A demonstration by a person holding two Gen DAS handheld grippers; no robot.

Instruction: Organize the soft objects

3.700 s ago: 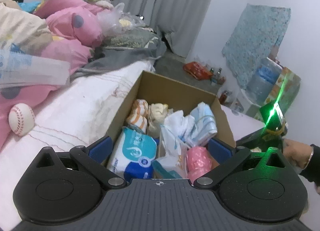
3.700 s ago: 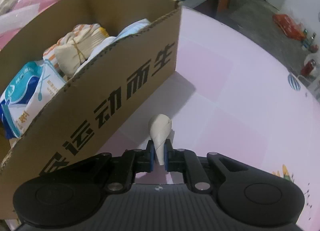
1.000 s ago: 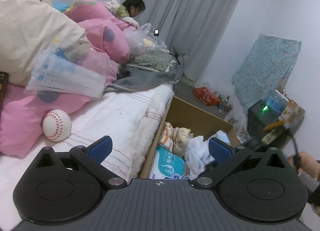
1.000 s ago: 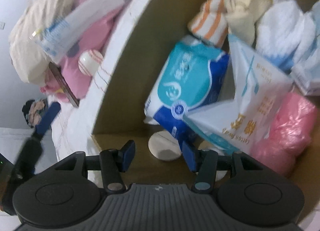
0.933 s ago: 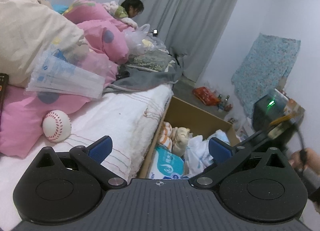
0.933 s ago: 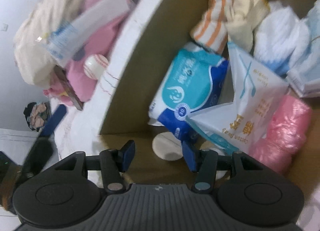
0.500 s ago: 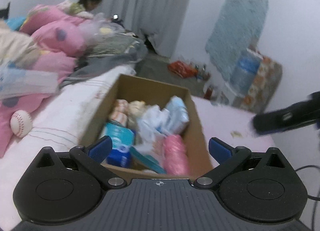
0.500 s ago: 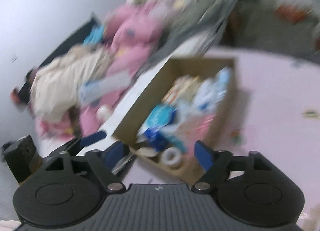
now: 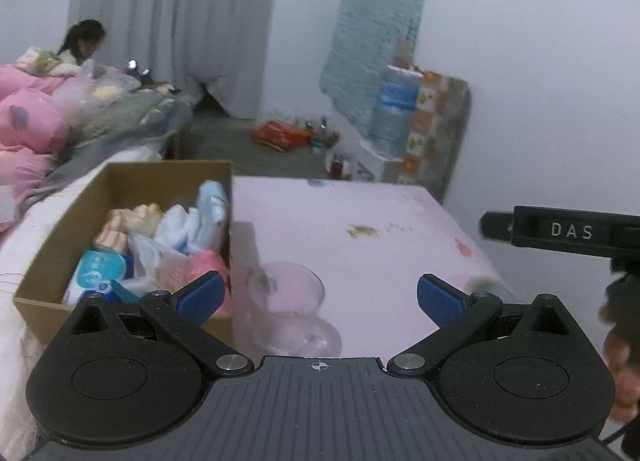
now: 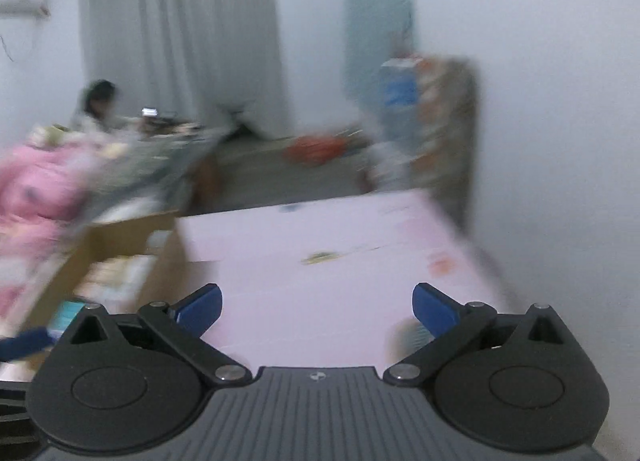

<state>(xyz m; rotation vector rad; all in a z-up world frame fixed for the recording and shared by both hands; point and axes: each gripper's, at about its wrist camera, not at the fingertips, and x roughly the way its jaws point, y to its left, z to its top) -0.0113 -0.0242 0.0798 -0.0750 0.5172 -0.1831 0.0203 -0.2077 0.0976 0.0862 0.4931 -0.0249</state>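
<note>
A cardboard box (image 9: 56,221) stands at the left of the pink table (image 9: 360,245), filled with soft things: rolled socks, tissue packs, a blue-and-white wipes pack (image 9: 94,267) and a pink bundle (image 9: 206,263). My left gripper (image 9: 318,297) is open and empty, hovering over the table's near edge beside the box. My right gripper (image 10: 316,303) is open and empty above the table; its view is blurred, with the box (image 10: 116,245) at the left. The right tool's body (image 9: 560,231) shows at the right of the left wrist view.
A clear glass mug (image 9: 290,309) stands on the table just right of the box, between my left fingers. A bed with pink bedding (image 9: 28,129) and a seated person (image 9: 82,41) lies to the left. Bottles and a water jug (image 9: 394,109) stand beyond the table.
The right gripper dropped the round pad into the box, then pulled up and back over the table. The left gripper swung right from the bed side to face the table.
</note>
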